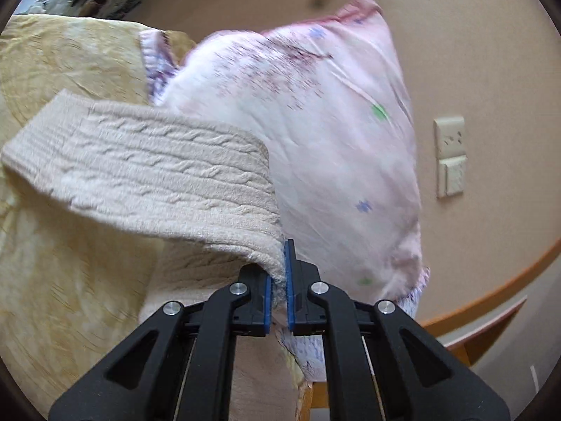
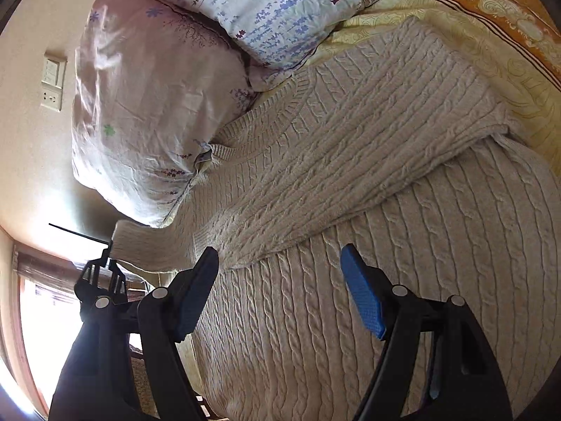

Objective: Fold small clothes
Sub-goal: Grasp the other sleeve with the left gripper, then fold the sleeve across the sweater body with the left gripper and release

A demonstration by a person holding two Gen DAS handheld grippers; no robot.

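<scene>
A beige cable-knit sweater (image 2: 333, 161) lies spread on a bed, one sleeve folded across its body. My left gripper (image 1: 279, 280) is shut on the cuff end of the other sleeve (image 1: 150, 161) and holds it lifted off the bed; it also shows in the right wrist view (image 2: 108, 258), pinching the sleeve end (image 2: 147, 245) beside the pillow. My right gripper (image 2: 280, 270) is open and empty, hovering just above the sweater's lower body.
A pink pillow (image 1: 315, 122) and a white pillow with purple flowers (image 2: 266, 10) lie at the head of the bed. A yellow patterned bedspread (image 1: 52, 280) covers the bed. A wall socket and switch (image 1: 450, 156) sit beside the pillow. A bright window (image 2: 42, 333) is nearby.
</scene>
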